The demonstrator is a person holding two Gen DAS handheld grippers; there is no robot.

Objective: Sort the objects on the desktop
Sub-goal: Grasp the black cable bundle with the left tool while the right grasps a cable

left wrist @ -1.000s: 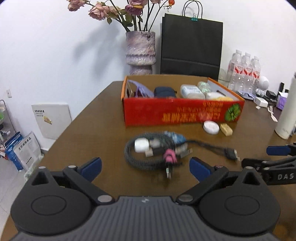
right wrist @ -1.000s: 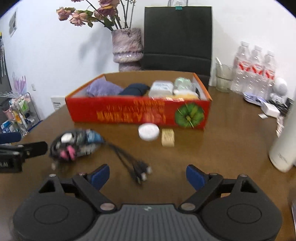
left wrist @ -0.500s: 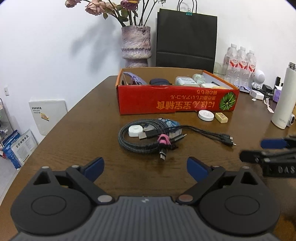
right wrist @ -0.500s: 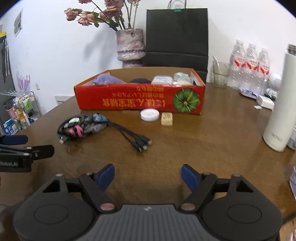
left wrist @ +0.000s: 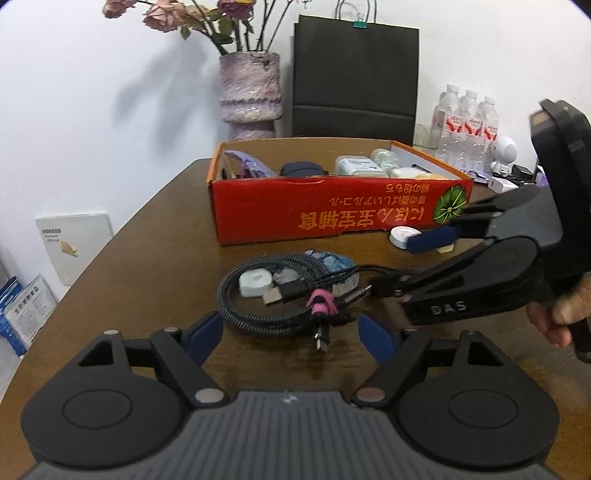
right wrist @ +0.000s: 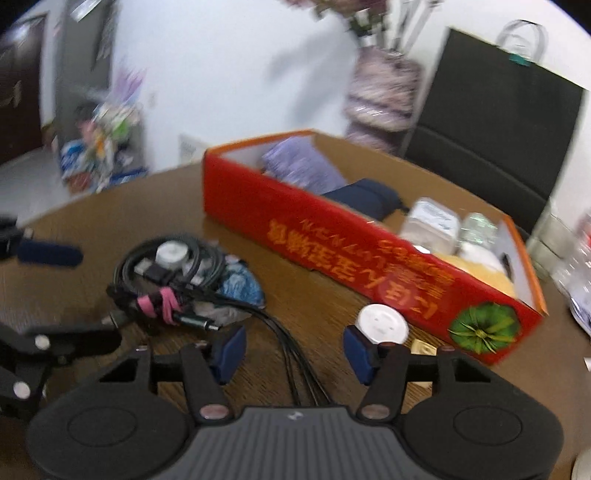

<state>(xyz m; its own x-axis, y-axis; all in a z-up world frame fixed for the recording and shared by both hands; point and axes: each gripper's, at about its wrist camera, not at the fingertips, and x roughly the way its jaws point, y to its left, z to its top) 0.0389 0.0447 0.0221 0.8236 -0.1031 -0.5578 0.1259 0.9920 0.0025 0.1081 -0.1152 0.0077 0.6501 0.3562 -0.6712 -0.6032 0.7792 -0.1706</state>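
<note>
Bare table (left wrist: 155,258) left of cable bundle (left wrist: 288,295), red box (left wrist: 332,218) blocking behind, right tool (left wrist: 413,266) crowding its right.

A brown wooden tabletop (left wrist: 155,236) with a rounded edge stands before a plain white wall (left wrist: 110,92). On its far end a mottled purple vase (left wrist: 249,88) holds dried pinkish flowers (left wrist: 173,16). Just right of the vase stands a black paper bag (left wrist: 356,77) with a green clip, and further right a pack of water bottles (left wrist: 467,122). Left of the vase, below the tabletop's edge, a white panel (left wrist: 74,247) leans against the wall.
</note>
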